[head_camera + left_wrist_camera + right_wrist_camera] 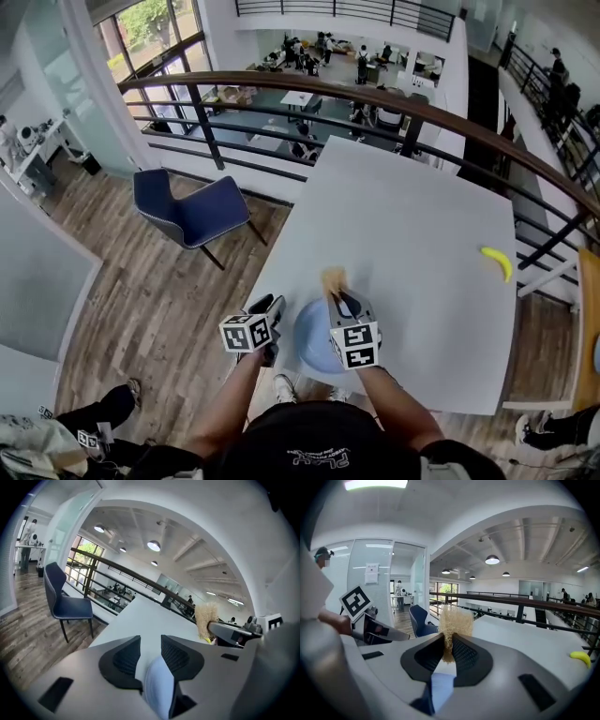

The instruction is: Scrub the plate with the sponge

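Note:
The pale blue plate (311, 342) lies at the near edge of the white table (403, 225), between my two grippers. My left gripper (270, 305) is at the plate's left side and stands open (150, 640). The plate's rim (159, 688) shows low in the gap, behind the pads, and nothing sits between the pads. My right gripper (339, 298) is over the plate's far right side, shut (449, 638) on a straw-coloured fibrous sponge (453, 618) that sticks out past its tips (333, 278). A patch of plate (440, 688) shows under the sponge.
A yellow banana (497, 261) lies near the table's right edge. A blue chair (192, 214) stands on the wood floor to the left. A dark railing (281, 89) runs behind the table, with a lower floor beyond. The person's feet are under the near edge.

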Demonstrator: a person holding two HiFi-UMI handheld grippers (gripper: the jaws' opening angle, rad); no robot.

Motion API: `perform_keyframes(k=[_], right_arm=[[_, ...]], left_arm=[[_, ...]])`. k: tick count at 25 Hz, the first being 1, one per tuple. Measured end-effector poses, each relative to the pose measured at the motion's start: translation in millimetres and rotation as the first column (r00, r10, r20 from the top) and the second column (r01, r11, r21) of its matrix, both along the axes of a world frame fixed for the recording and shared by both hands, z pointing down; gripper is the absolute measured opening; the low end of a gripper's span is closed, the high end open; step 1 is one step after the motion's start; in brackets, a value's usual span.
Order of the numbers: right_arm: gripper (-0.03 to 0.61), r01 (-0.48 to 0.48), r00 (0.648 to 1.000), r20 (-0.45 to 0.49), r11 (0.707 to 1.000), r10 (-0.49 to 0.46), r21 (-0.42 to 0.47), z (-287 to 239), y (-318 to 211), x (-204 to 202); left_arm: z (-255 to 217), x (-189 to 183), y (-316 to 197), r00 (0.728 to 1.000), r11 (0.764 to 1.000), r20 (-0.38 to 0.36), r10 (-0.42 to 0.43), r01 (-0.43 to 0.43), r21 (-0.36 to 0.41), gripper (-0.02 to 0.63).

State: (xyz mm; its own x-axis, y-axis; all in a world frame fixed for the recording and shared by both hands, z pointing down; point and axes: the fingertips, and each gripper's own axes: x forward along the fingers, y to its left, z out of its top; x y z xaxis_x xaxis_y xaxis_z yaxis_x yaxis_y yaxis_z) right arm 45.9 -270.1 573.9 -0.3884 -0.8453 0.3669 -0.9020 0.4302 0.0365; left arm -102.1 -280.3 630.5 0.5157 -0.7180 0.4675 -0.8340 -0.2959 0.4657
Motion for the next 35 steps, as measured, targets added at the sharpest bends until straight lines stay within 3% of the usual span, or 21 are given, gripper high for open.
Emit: perform_keyframes(k=[4,8,14,18,22,24,27,35], right_arm=[[0.057,-0.011,1.0,0.003,0.999,0.011,0.049,-22.1,-8.7,0.5],[0.057,-0.033,0.999,0.016,0.995,0.032,0.093,-42.4,-20.3,4.0],[0.057,-0.05,0.998,0.03,0.987,0.046,0.152,-72.3,-13.2,18.7],[0.057,-0.045,0.999,0.03,0.983,0.04,0.177,-86.0,-14.4,10.5],[0.057,-0.038,0.999,0.021,0.982,0.035,0.183,-89.3,-11.8,12.0],[0.057,-0.033,0.999,0.014,0.981,0.031,0.19,-91.1,-11.1,12.6],[0.055,-0.037,0.999,0.002,0.978,0.037,0.204,-96.5,-9.9,14.8],[0.055,-0.007,0.999,0.038,0.969,-0.003,0.247,-106.5,1.0,7.1]], left_arm=[[-44.4,4.4,-13.6,1.0,0.992,0.008,0.02,-0.021,0.126,0.145],[-84.0,19.5,-24.3,0.999,0.966,0.012,0.051,-0.053,0.252,0.118],[-130.9,37.3,-21.9,0.995,0.92,0.07,0.07,-0.091,0.381,0.021],[-165.1,29.8,-25.2,0.993,0.873,0.083,0.088,-0.117,0.474,0.012],[-188.0,36.5,-21.0,0.983,0.806,0.16,0.089,-0.165,0.568,0.012],[-193.0,41.0,-19.1,0.978,0.785,0.192,0.085,-0.184,0.591,0.012],[-195.4,46.5,-16.5,0.977,0.778,0.192,0.094,-0.193,0.597,0.013],[-190.6,45.5,-9.8,0.978,0.79,0.183,0.104,-0.193,0.582,0.014]])
